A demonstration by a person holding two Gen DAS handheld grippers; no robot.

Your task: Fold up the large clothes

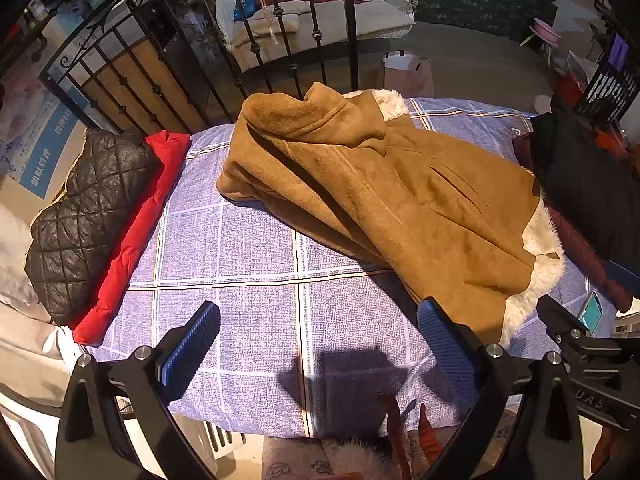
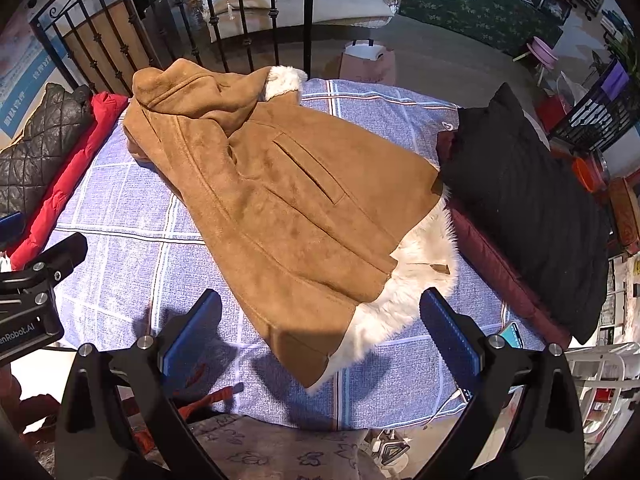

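A brown suede coat (image 2: 288,200) with white fur lining is spread across the blue checked bedspread (image 1: 248,320), its hem nearest the cameras. Both claws, the left claw (image 1: 318,344) and right claw (image 2: 320,336), are held released above the bedspread, grasping nothing. Folded quilted black and red garments (image 1: 100,220) are stacked at the left edge.

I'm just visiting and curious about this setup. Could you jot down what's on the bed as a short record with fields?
Surface: bed with a blue checked sheet
Main garment: tan suede coat, white fur lining showing, partly folded
Left side: black quilted jacket lying on a red garment
Right side: black garment on a maroon one
Left claw: open, holding nothing
Right claw: open, at the coat's hem
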